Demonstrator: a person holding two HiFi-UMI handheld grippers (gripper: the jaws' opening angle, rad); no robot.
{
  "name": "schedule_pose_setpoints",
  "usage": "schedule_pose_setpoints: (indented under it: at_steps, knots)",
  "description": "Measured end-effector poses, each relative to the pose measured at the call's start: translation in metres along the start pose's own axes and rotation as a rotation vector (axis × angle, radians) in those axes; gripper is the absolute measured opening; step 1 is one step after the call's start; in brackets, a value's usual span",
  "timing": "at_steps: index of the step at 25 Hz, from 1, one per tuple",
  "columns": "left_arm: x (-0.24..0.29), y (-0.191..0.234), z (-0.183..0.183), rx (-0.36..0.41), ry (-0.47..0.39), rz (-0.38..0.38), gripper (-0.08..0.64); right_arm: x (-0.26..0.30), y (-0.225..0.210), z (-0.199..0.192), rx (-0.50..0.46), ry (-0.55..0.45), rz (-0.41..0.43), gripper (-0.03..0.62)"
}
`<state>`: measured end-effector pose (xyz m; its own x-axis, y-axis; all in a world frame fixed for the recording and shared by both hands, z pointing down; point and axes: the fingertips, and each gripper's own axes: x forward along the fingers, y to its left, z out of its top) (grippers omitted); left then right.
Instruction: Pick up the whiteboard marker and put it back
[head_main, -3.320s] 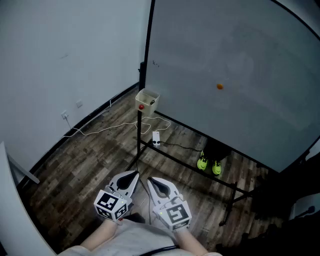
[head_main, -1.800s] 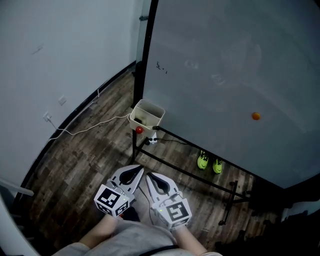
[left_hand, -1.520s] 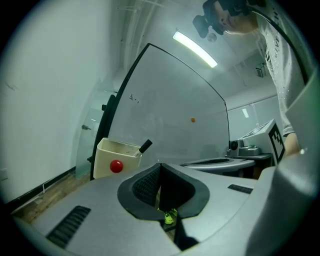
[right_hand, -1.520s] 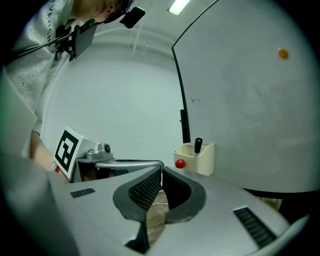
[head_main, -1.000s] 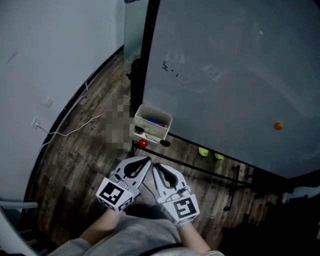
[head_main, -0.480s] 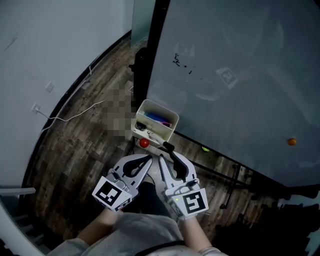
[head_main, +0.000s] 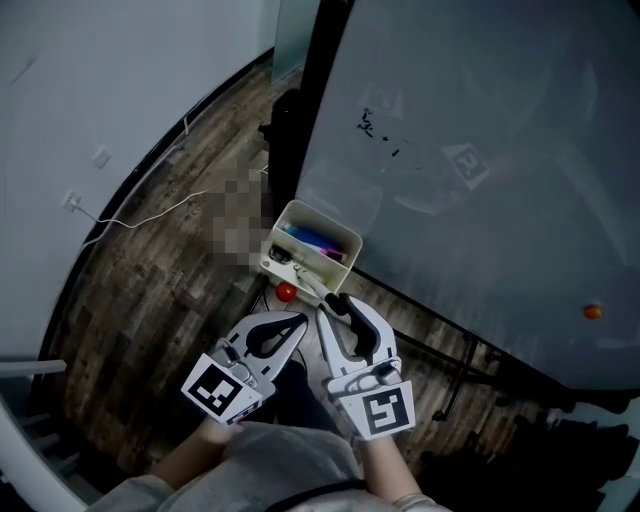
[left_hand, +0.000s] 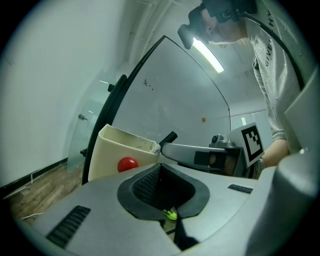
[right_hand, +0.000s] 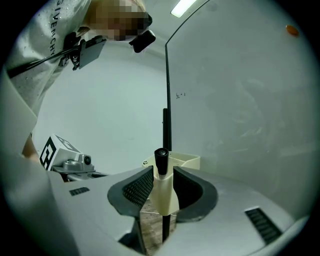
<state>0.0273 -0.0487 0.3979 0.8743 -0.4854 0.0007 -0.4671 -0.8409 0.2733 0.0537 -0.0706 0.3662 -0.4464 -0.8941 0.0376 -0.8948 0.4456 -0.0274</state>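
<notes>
A whiteboard marker with a white body and black cap stands at the near rim of a cream bin that hangs by the whiteboard's corner. My right gripper is shut on it, its pads pressed to both sides of the body, the cap poking up above them. My left gripper hangs just left of it, shut and holding nothing; its view shows the bin, the cap and the right gripper. Coloured items lie inside the bin.
A red round magnet sits on the bin's front, also the red magnet in the left gripper view. The whiteboard with its black post rises behind. Stand bars and a white cable cross the wood floor.
The view has closed in on the bin. My right gripper moved forward to the marker at the bin's rim and its jaws now hold it. The left gripper stayed shut beside it.
</notes>
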Motion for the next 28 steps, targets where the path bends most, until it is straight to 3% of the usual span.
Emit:
schedule_pose_setpoints:
  at_steps: [13,28]
  knots:
    - [0.004,0.008,-0.013,-0.013,0.038,0.016,0.015,0.007,0.002,-0.002,-0.099,0.022,0.020,0.115]
    - [0.003,0.007,-0.010,-0.019,0.024,0.024,0.015,0.007,0.001,-0.005,-0.129,0.037,-0.004,0.077]
